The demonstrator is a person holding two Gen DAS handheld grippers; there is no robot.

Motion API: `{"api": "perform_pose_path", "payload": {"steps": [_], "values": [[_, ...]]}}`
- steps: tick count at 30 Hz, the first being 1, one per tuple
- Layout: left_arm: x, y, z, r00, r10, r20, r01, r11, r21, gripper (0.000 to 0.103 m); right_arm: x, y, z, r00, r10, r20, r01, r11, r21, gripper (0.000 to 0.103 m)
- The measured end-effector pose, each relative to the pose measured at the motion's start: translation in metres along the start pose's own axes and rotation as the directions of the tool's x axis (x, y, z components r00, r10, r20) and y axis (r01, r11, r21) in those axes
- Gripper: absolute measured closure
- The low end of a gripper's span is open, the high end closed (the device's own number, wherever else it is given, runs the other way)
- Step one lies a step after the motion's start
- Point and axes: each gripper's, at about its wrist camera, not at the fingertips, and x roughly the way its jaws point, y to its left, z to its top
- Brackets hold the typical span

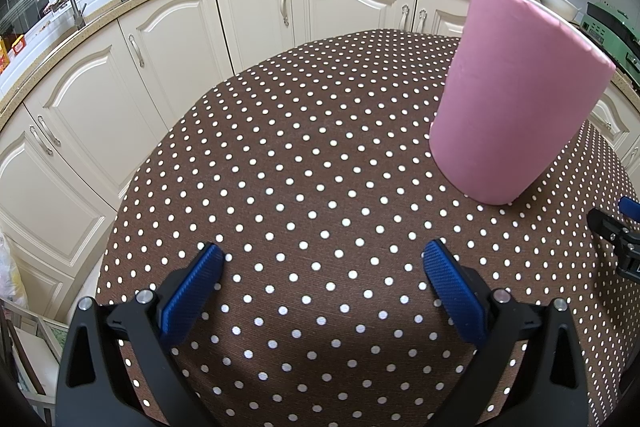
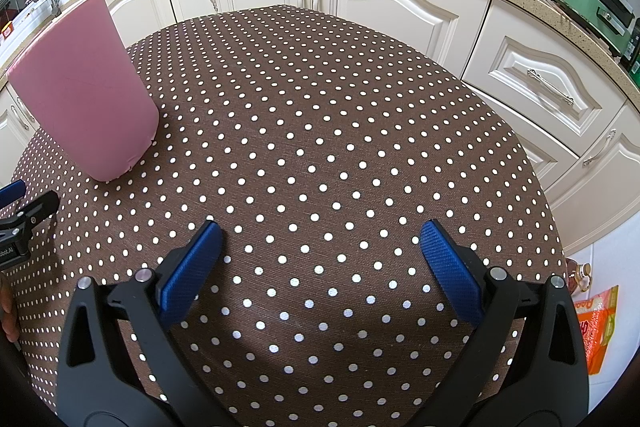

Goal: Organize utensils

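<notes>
Left gripper and right gripper: jaws spread wide, nothing held, both over the dotted worktop. Pink holder stands upright between them (contents not visible).

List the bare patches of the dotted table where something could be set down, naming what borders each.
Most of the tablecloth is bare: the whole stretch from the pink cylinder across to the cabinet-side edge, and the strip before the open right gripper. Left of the cylinder, ahead of the open left gripper, is bare too. Tightest between the grippers, near the cylinder.
</notes>
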Motion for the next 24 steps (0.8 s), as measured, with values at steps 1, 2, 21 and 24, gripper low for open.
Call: {"api": "perform_pose_path", "payload": {"steps": [1, 2, 21, 24], "values": [[0.0001, 0.0009, 0.0001, 1.0, 0.0, 0.0, 0.0, 1.0, 0.0, 0.004, 0.0002, 0.0002, 0.0002, 1.0, 0.001, 0.0, -0.001, 1.0, 0.0, 0.006], [0.0001, 0.0008, 0.0002, 1.0, -0.001, 0.0, 0.001, 1.0, 0.0, 0.004, 0.0011, -0.0002, 0.0016, 1.0, 0.001, 0.0, -0.001, 1.0, 0.0, 0.006], [0.0001, 0.0006, 0.0002, 1.0, -0.001, 0.0, 0.001, 1.0, 0.0, 0.004, 0.0009, -0.0004, 0.0013, 1.0, 0.001, 0.0, -0.001, 1.0, 0.0, 0.006], [0.0, 0.0007, 0.0002, 1.0, -0.001, 0.0, 0.001, 1.0, 0.0, 0.004, 0.0009, -0.0002, 0.0014, 1.0, 0.001, 0.0, -0.001, 1.0, 0.0, 0.006]]}}
